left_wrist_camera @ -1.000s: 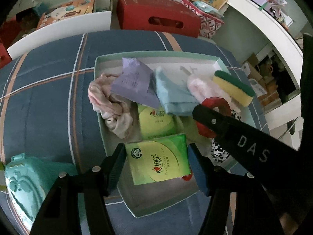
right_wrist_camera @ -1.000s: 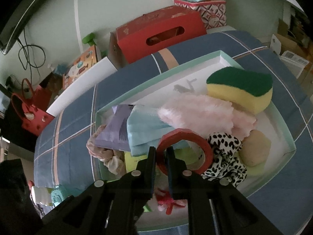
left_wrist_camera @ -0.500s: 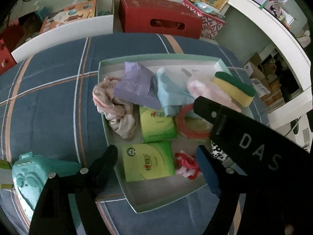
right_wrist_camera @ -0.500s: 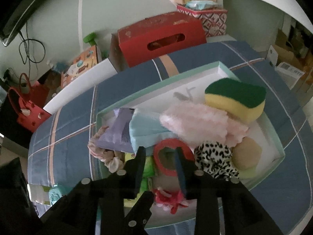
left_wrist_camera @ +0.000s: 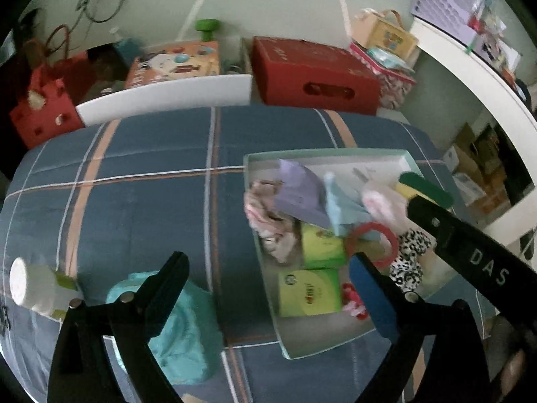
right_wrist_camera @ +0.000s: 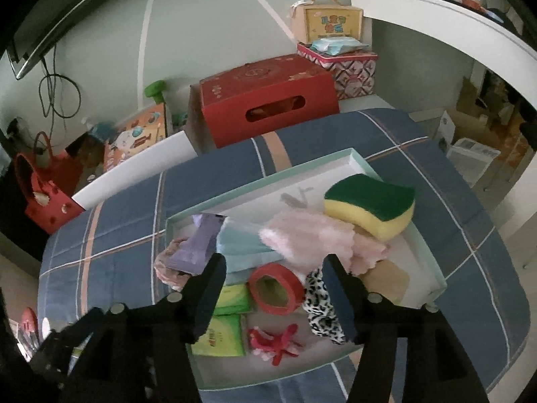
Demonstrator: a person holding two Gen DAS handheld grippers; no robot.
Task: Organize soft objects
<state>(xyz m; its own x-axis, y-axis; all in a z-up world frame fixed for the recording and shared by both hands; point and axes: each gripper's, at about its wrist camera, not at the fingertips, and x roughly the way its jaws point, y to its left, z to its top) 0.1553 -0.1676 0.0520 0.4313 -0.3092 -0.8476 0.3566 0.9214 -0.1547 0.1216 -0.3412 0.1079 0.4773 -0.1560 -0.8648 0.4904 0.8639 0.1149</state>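
Observation:
A shallow mint-rimmed tray (right_wrist_camera: 433,258) (left_wrist_camera: 335,152) on the blue plaid bed holds soft things: a yellow-green sponge (right_wrist_camera: 372,205), a pink fluffy cloth (right_wrist_camera: 312,238), a leopard scrunchie (right_wrist_camera: 322,305), a red tape ring (right_wrist_camera: 275,288) (left_wrist_camera: 372,245), green tissue packs (left_wrist_camera: 310,297), a purple packet (left_wrist_camera: 300,198) and a red hair tie (right_wrist_camera: 275,342). My right gripper (right_wrist_camera: 275,288) is open above the red ring, holding nothing. My left gripper (left_wrist_camera: 268,288) is open over the tray's left edge. A teal cloth (left_wrist_camera: 181,332) lies on the bed under its left finger.
A white bottle (left_wrist_camera: 30,287) lies at the bed's left edge. A red box (right_wrist_camera: 268,107), a patterned tin (right_wrist_camera: 339,63) and a white board (left_wrist_camera: 164,97) stand behind the bed. A white curved shelf (right_wrist_camera: 453,33) runs along the right.
My right gripper opened and let the red tape ring drop into the tray, then pulled back. My left gripper drew back from the green tissue pack and swung left toward the teal cloth.

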